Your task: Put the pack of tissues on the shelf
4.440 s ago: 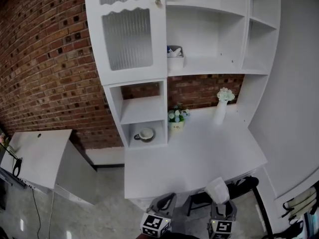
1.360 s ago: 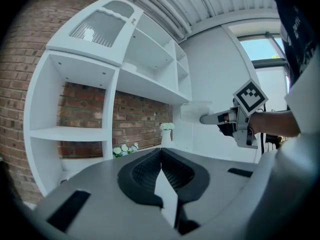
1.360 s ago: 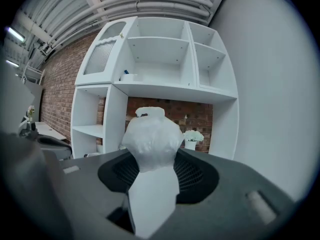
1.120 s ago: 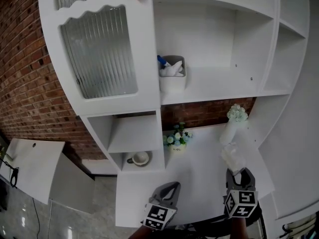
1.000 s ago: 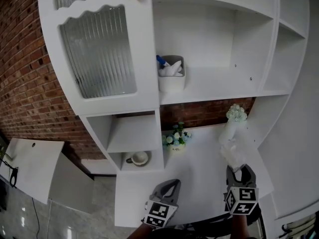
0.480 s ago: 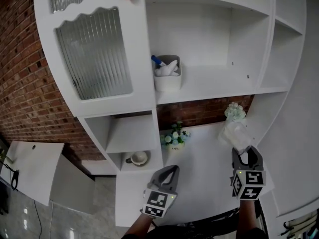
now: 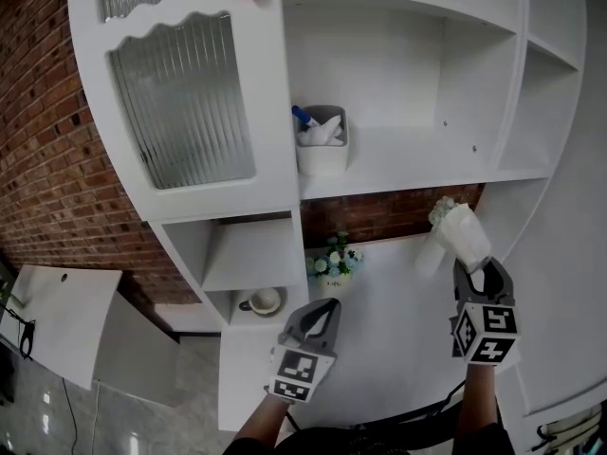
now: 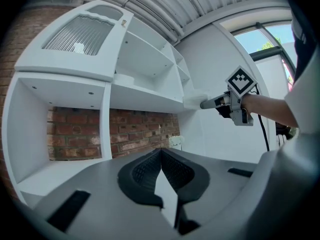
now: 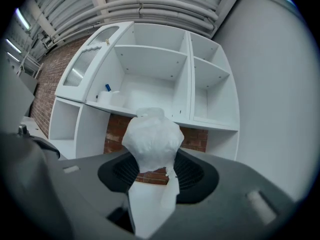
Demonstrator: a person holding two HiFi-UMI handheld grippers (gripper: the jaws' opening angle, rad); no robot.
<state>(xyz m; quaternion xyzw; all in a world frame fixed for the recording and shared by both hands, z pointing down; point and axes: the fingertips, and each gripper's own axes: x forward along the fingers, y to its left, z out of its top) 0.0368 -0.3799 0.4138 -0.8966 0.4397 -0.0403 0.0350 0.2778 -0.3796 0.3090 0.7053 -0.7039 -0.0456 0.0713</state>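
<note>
The pack of tissues (image 7: 462, 233) is a white crinkled packet, and my right gripper (image 7: 477, 265) is shut on it. It is held level above the white desk (image 7: 379, 349), below and in front of the open shelf board (image 7: 408, 159). In the right gripper view the pack of tissues (image 9: 152, 139) stands up between the jaws, with the shelf (image 9: 200, 121) behind it. My left gripper (image 7: 327, 306) hovers over the desk's middle with its tips together and nothing in it. In the left gripper view the left gripper (image 8: 161, 151) has its tips touching, and the right gripper (image 8: 220, 102) carries the pack of tissues (image 8: 195, 100).
A white container (image 7: 322, 145) with a blue item stands at the shelf's left end. A glass-fronted door (image 7: 180, 93) is left of it. On the desk are a small flower pot (image 7: 335, 263) and a white vase (image 7: 432, 249). A cup (image 7: 264, 300) sits in a lower cubby.
Both grippers have risen. The right one has carried the pack of tissues up in front of the vase, nearer the shelf's edge. The left has lifted a little over the desk.
</note>
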